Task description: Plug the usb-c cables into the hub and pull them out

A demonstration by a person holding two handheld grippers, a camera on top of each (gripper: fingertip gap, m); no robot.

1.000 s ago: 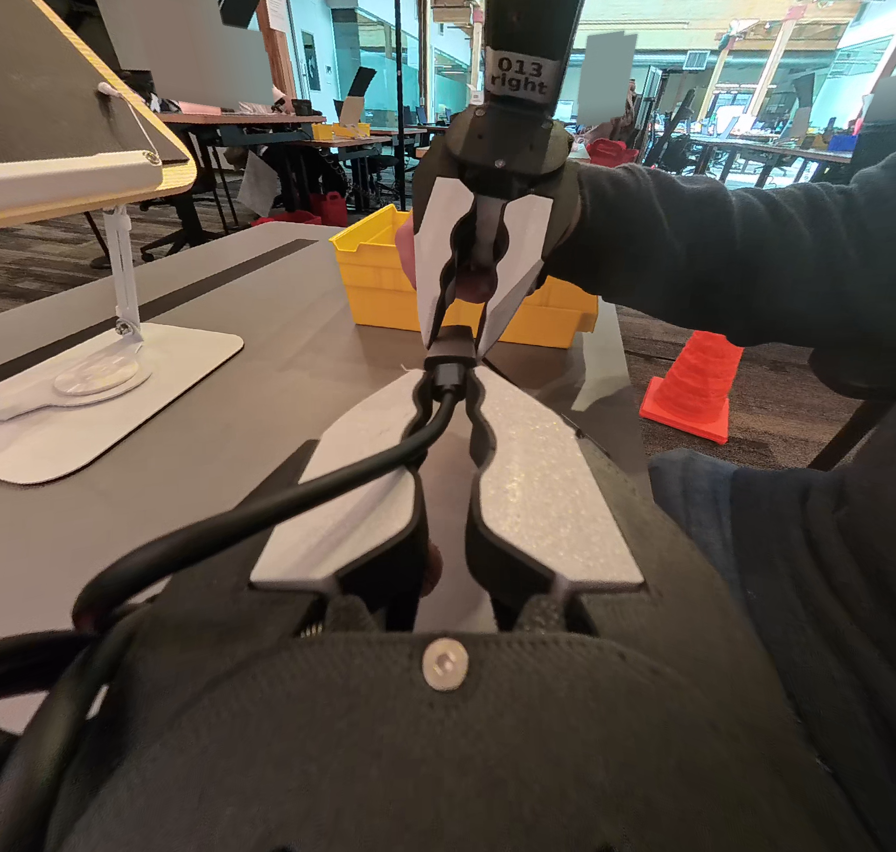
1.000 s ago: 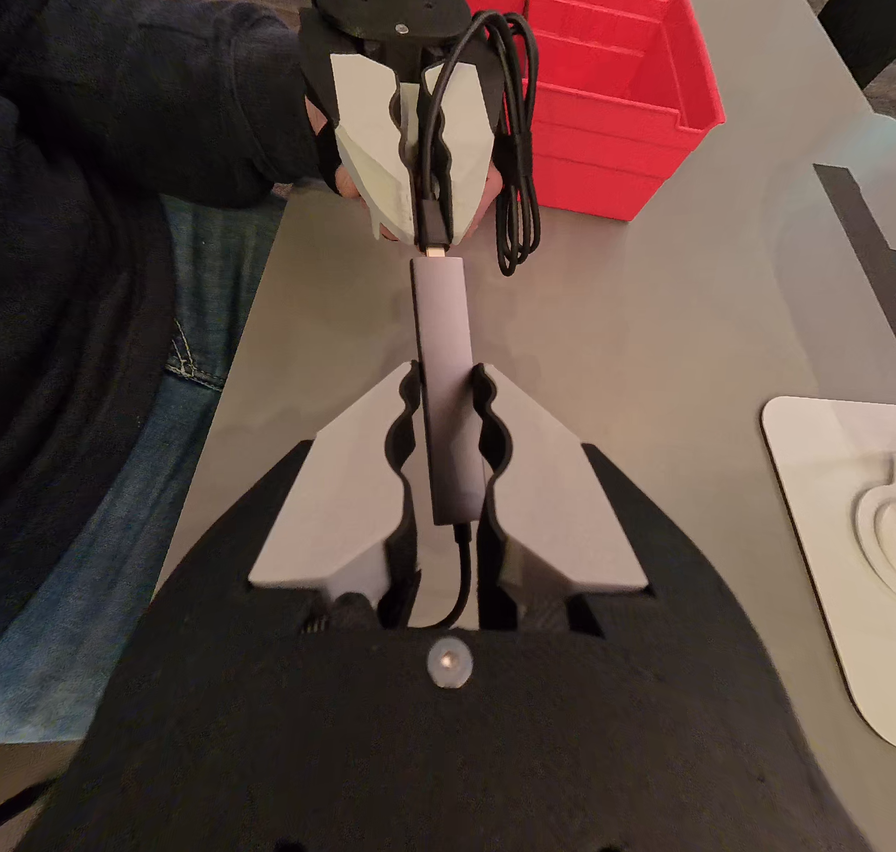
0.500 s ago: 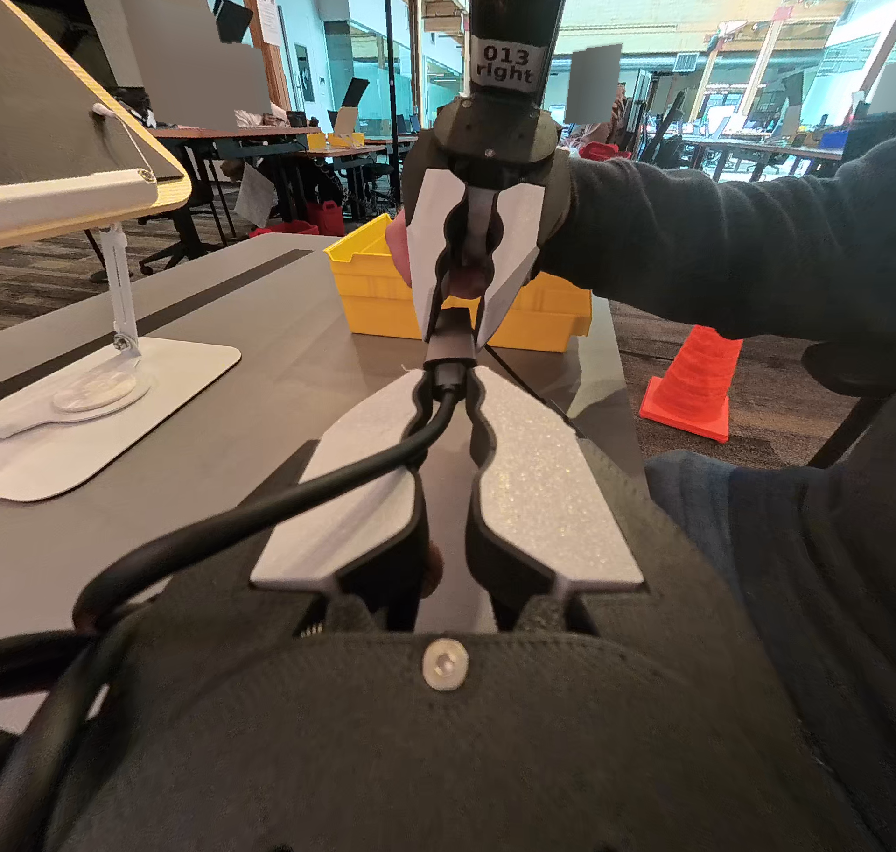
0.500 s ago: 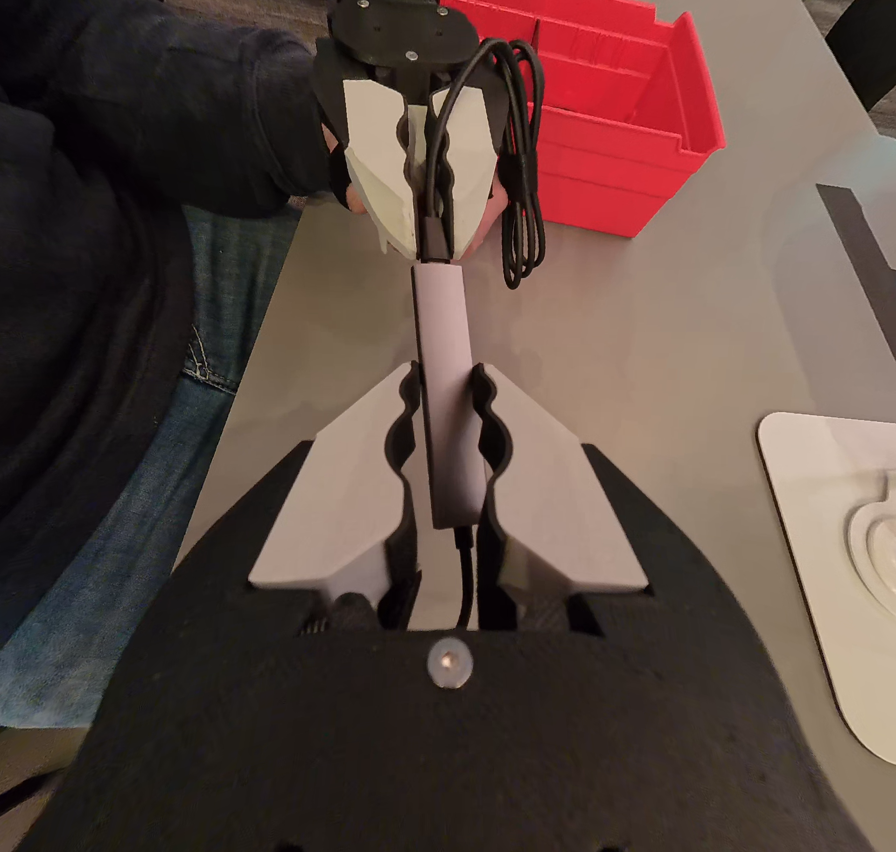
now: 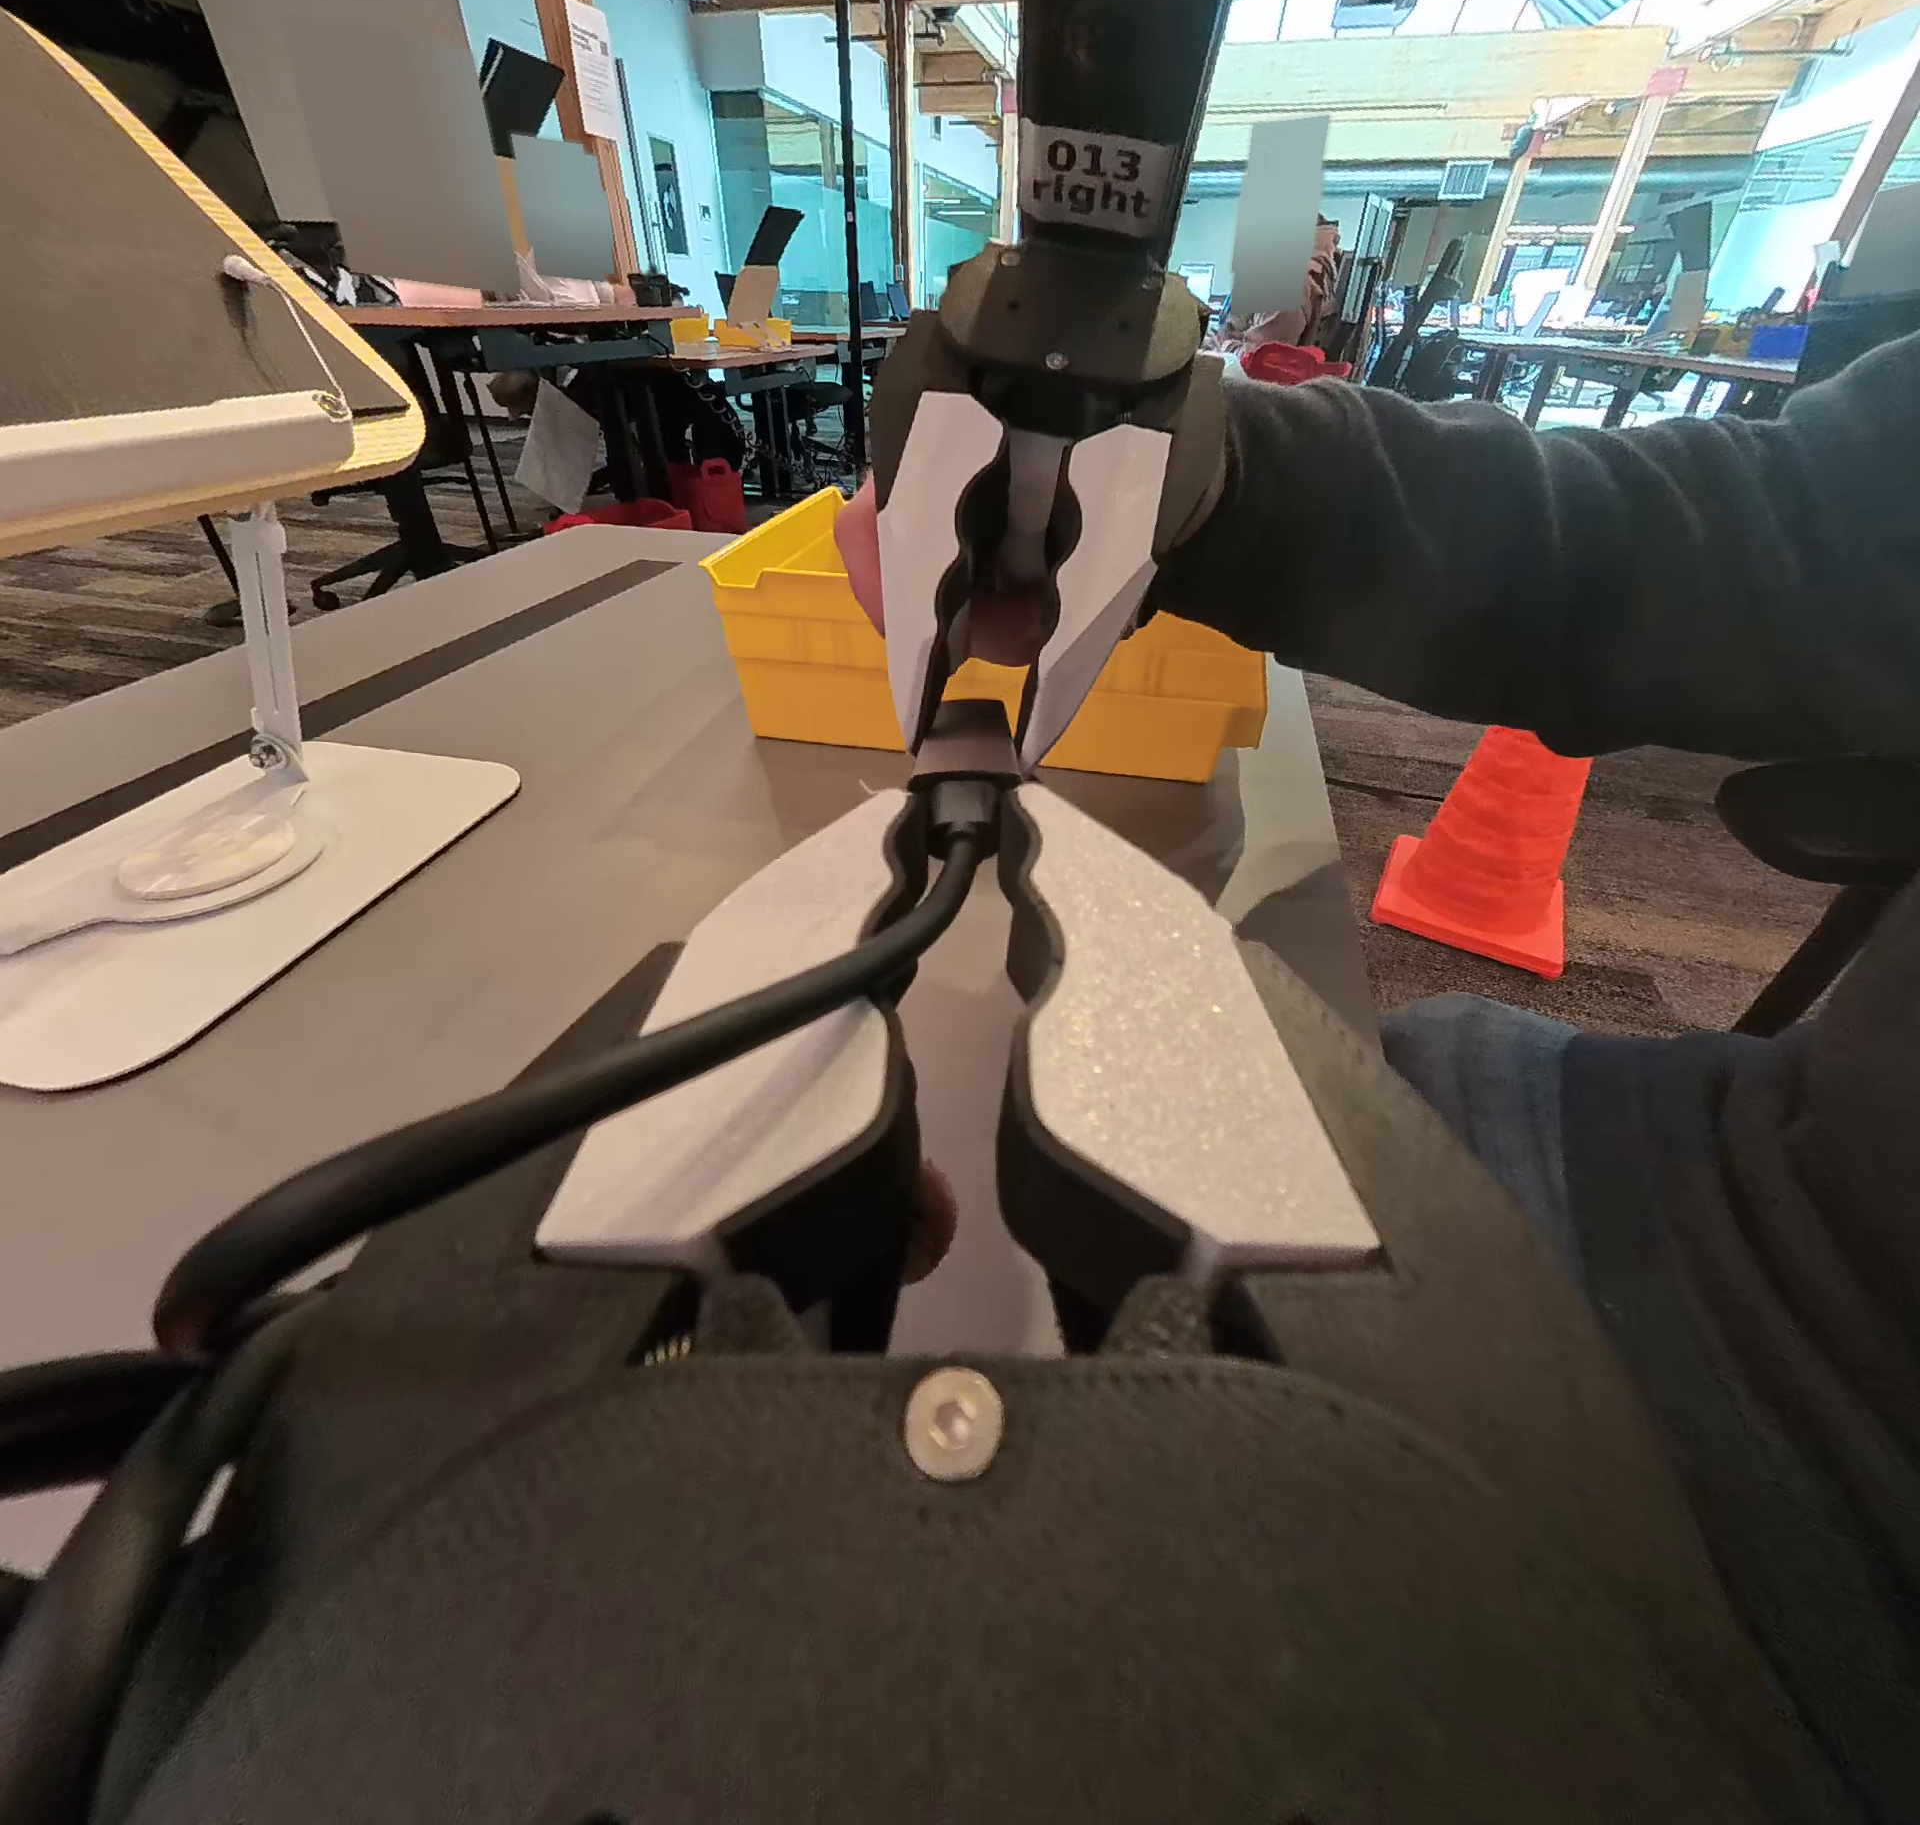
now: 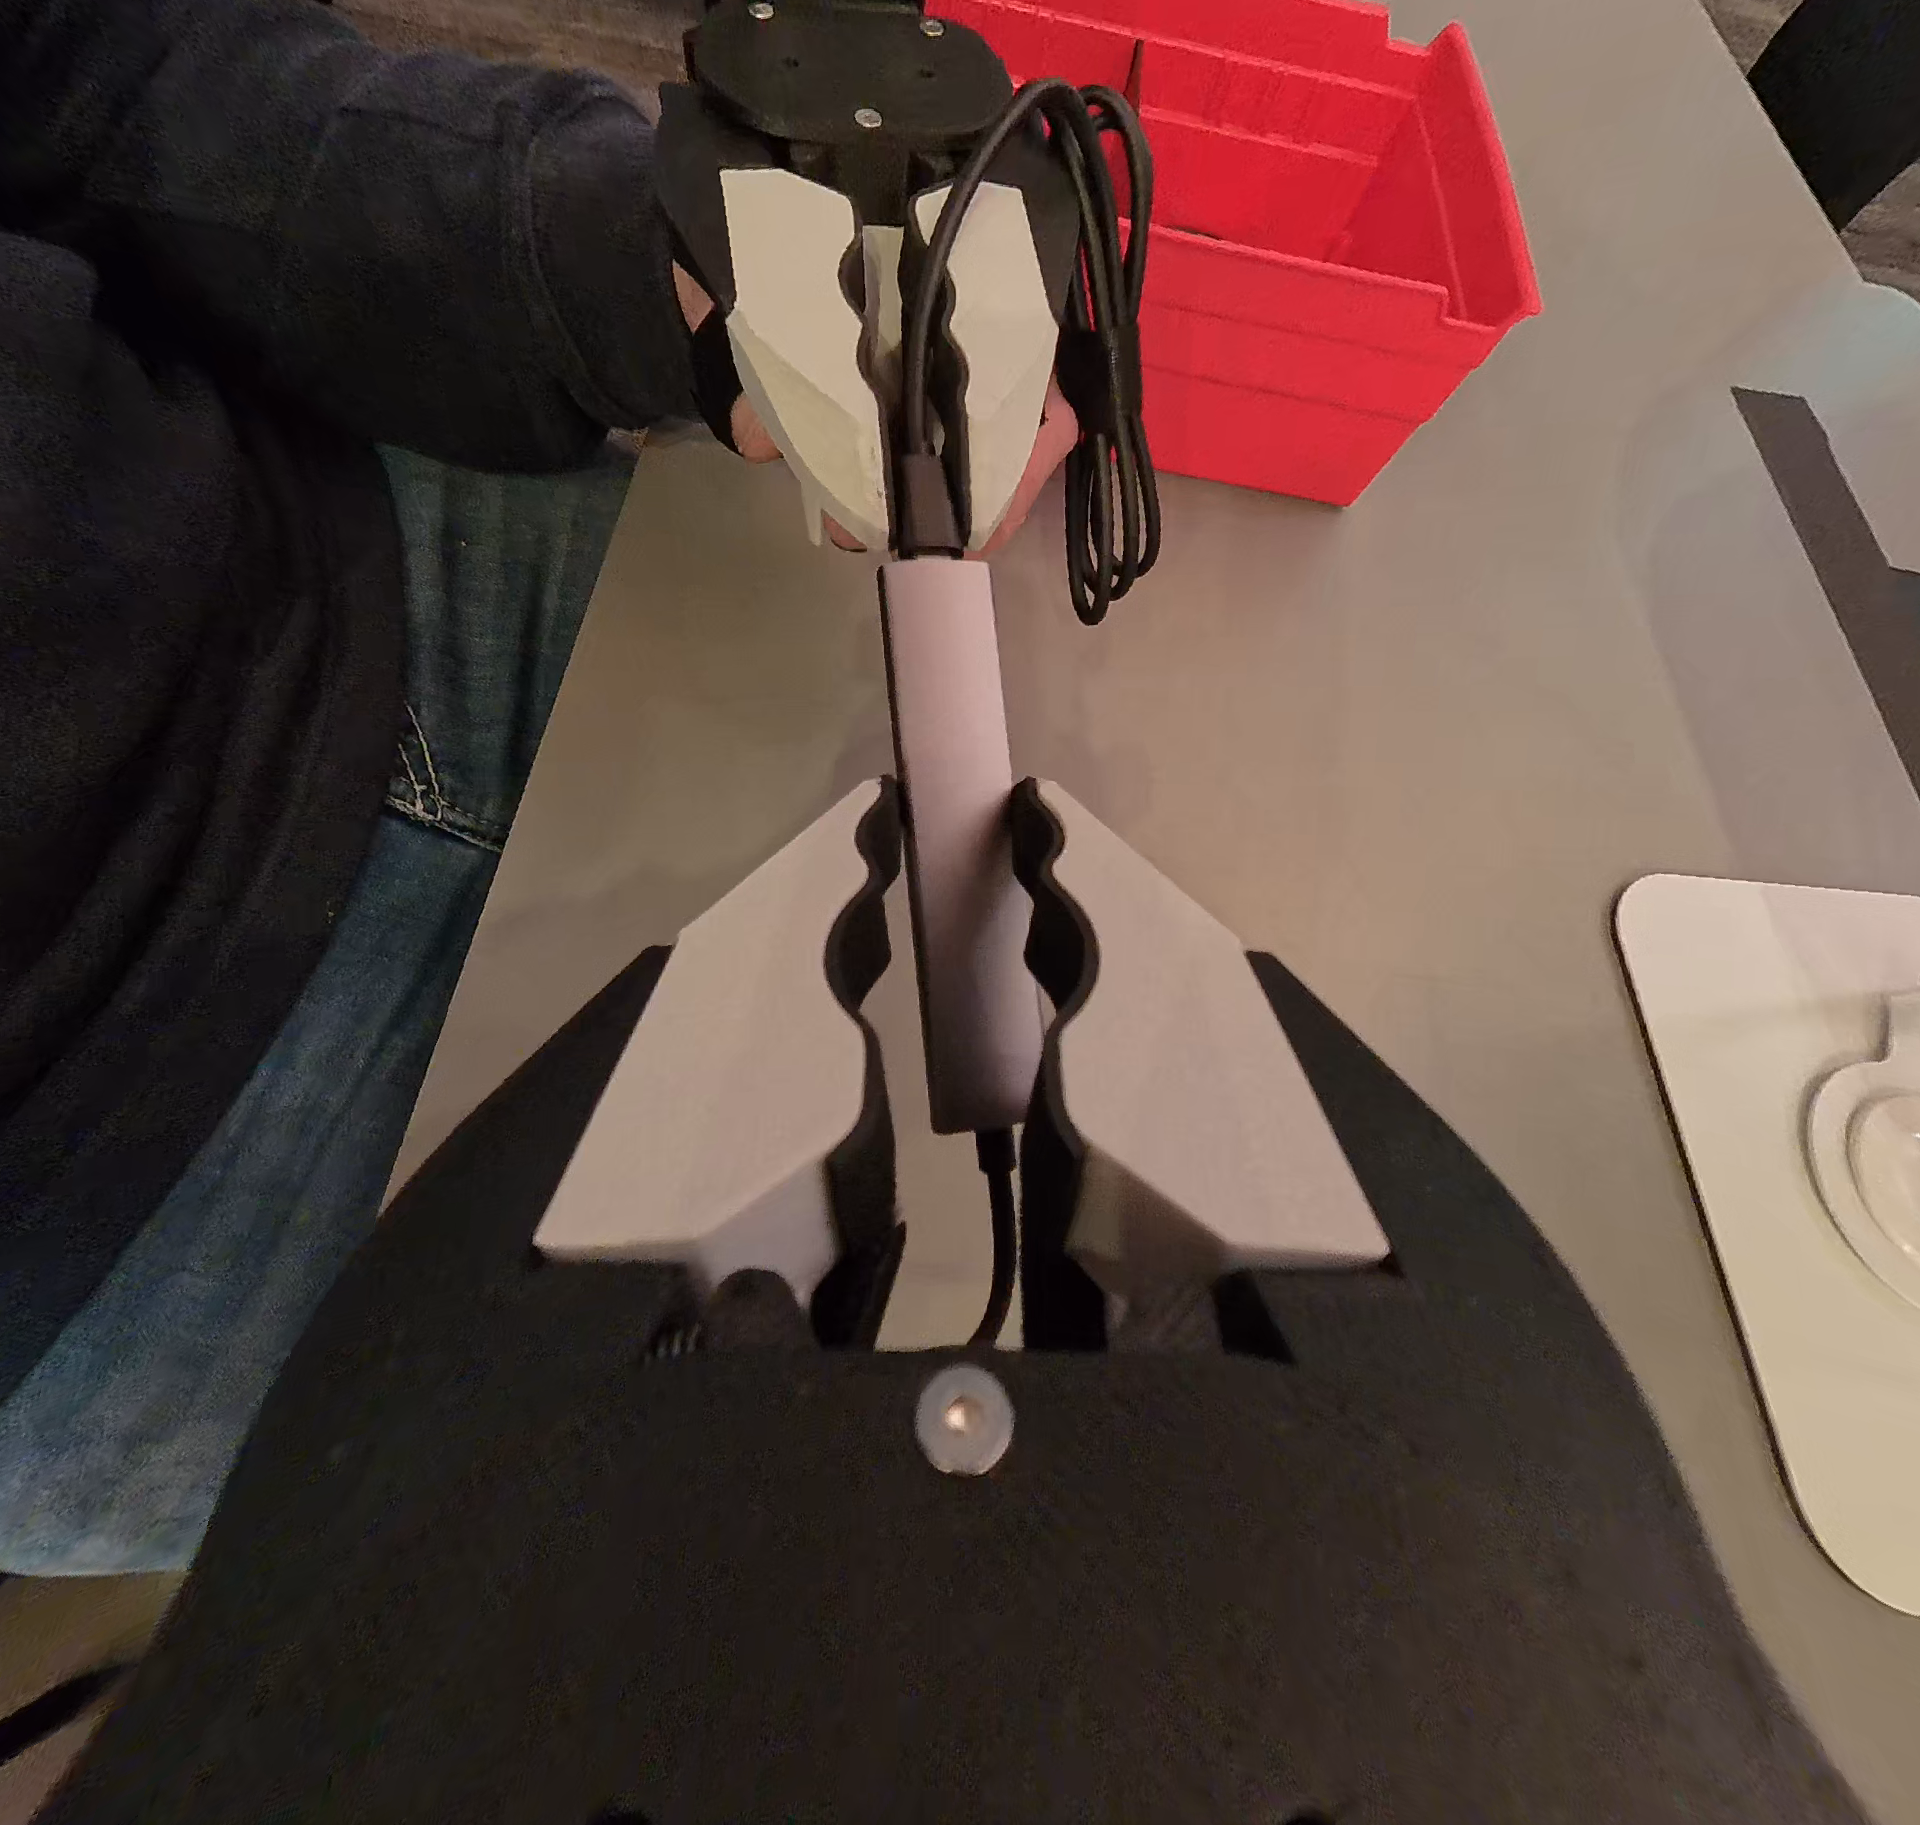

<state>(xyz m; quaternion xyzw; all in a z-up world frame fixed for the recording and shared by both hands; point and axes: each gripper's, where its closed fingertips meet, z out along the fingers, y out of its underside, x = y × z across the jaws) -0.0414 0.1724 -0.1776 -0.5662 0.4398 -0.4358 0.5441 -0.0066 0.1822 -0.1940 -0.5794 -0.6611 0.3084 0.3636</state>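
Hub [image 6: 951, 840] is lying clamped lengthwise in the right gripper [image 6: 954, 809], its long axis running toward 12 o'clock, its far end meeting the plug of the one usb-c cable [image 6: 928, 502]. That plug is being pinched by the closed left gripper [image 5: 961, 819], directly opposite, above the bench [image 6: 1351, 736]. One hub, one cable.

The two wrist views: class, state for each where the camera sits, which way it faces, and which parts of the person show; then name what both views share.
Left wrist view: sits on the left hand-held gripper, faces the right hand-held gripper and yellow bin; a sleeve shows.
Right wrist view: sits on the right hand-held gripper, faces the red bin; sleeve and jeans show.
Shared: hub, cable plug, grey table.
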